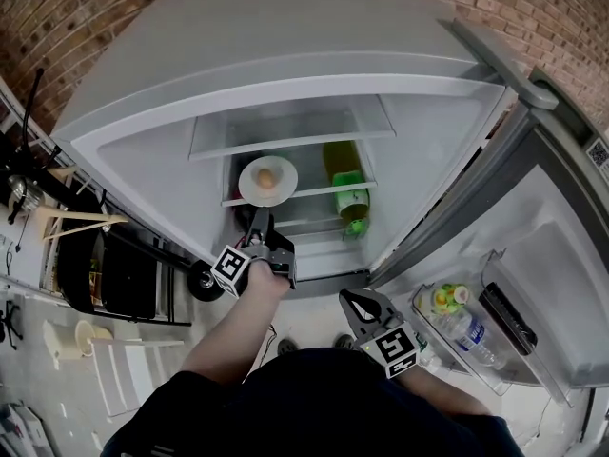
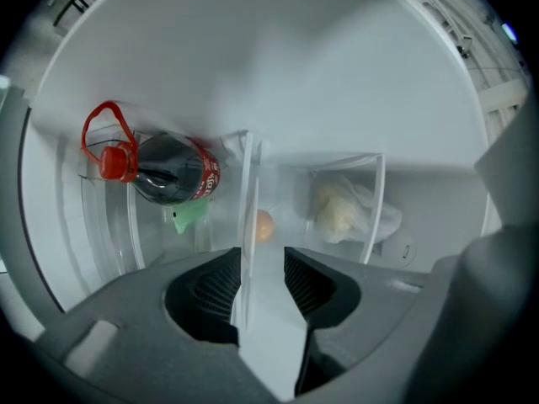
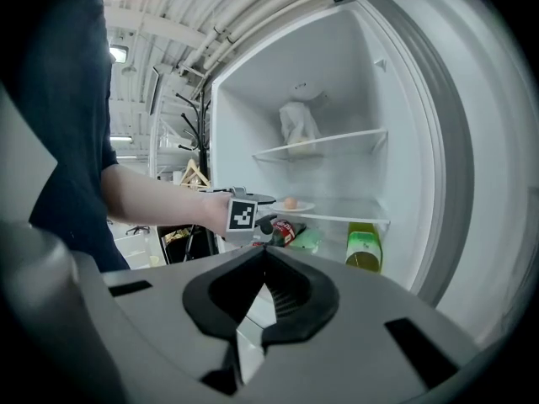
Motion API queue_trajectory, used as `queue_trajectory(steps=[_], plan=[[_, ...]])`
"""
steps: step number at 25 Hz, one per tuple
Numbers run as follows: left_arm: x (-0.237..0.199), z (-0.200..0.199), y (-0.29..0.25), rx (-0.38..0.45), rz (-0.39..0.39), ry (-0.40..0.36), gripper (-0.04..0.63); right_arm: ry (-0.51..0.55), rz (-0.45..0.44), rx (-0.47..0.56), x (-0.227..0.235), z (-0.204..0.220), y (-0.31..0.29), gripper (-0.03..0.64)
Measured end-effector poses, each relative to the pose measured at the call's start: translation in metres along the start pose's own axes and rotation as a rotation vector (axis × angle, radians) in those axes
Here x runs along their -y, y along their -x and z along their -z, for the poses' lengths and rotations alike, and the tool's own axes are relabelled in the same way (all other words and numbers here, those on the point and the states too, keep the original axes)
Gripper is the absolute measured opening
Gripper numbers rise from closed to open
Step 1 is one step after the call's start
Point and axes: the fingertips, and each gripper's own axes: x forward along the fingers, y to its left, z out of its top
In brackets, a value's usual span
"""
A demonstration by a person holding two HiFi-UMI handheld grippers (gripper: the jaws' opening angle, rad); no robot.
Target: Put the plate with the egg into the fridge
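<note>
Backing my left gripper (image 2: 263,263) off carelessly, its released fingers (image 2: 313,284) straddling the rim of the plate (image 1: 267,181) on the fridge shelf (image 1: 319,191), I risk snagging it and rolling the egg (image 1: 267,175) off, my right gripper (image 3: 264,255) clenched empty.

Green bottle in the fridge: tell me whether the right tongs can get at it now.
Probably yes. The fridge door is open and the green bottle stands at the fridge's right side, apart from the left tongs at the plate. The right tongs are shut, so they must open first.
</note>
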Motion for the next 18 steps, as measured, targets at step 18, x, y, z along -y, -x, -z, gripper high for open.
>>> queue_trajectory(steps=[18], plan=[[0.047,0.050,0.125,-0.394,0.066,-0.474,0.035,0.005,-0.066,0.034,-0.012,-0.012,-0.011,0.011]])
